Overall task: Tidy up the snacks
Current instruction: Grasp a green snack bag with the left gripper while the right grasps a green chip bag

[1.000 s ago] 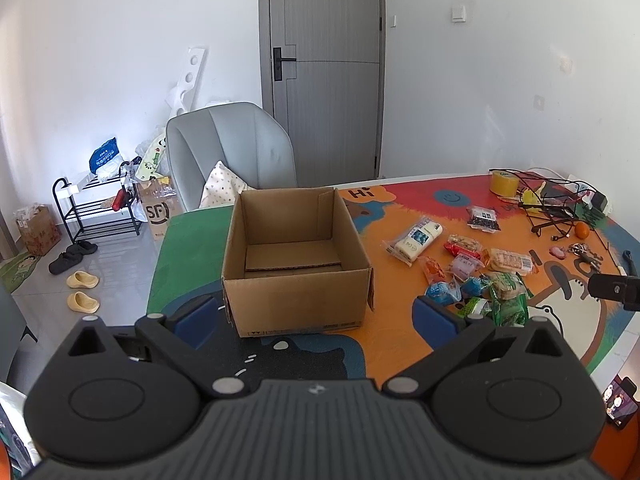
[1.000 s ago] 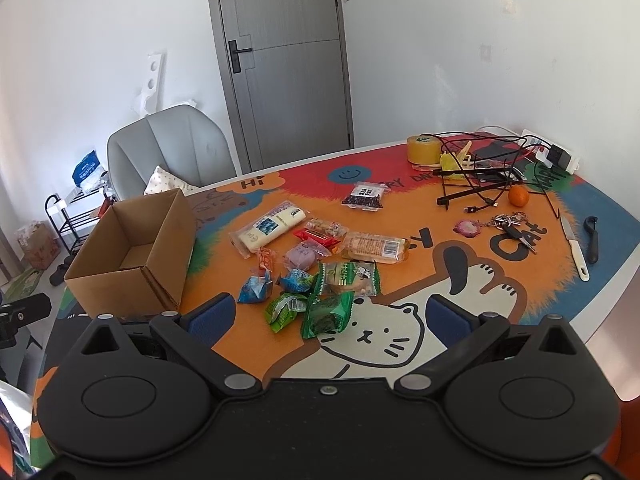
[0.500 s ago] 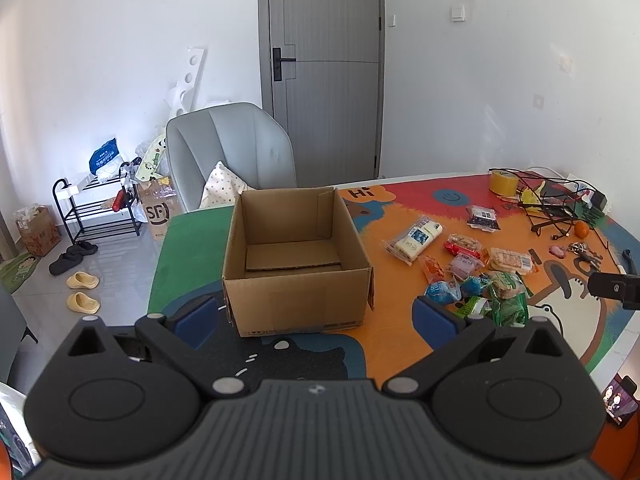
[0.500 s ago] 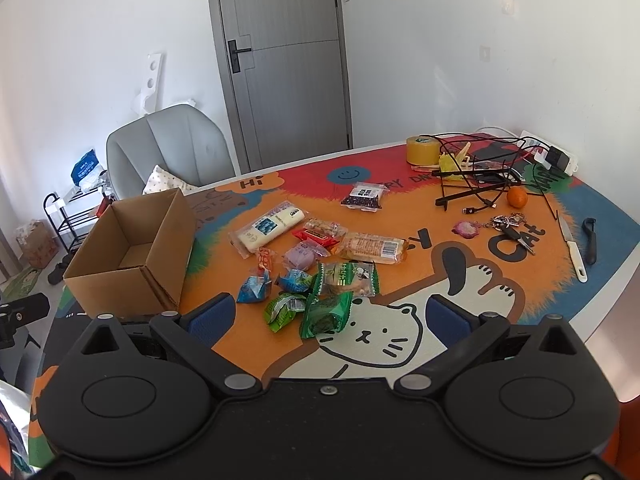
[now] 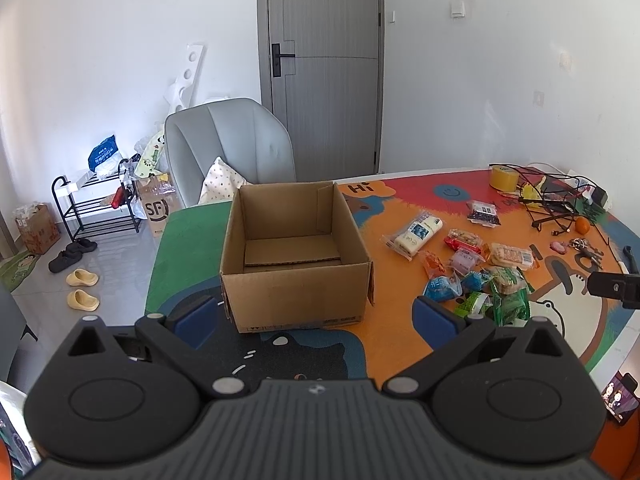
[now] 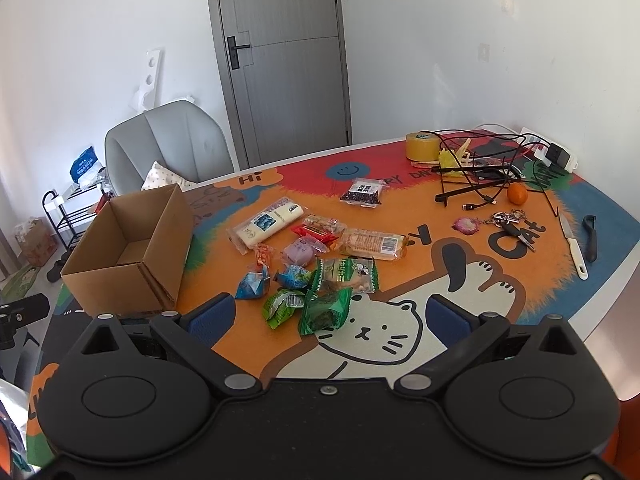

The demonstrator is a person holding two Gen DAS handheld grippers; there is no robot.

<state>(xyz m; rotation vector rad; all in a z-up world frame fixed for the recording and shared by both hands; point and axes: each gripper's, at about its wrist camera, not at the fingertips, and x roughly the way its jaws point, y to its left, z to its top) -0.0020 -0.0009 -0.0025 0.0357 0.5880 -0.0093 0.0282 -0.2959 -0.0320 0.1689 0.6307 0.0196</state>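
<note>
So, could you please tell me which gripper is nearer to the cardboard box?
Left. The left gripper sits directly before the cardboard box; the right gripper faces the snacks, box off to its left.

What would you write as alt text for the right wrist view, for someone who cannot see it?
An open right gripper holds nothing above a colourful cat-print table mat, facing a scatter of wrapped snacks. An open, empty cardboard box stands to their left; a tape roll, an orange, keys and a knife lie further right.

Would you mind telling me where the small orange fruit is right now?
In the right wrist view, the orange fruit sits far right on the table, beside the black wire rack and beyond the keys.
</note>
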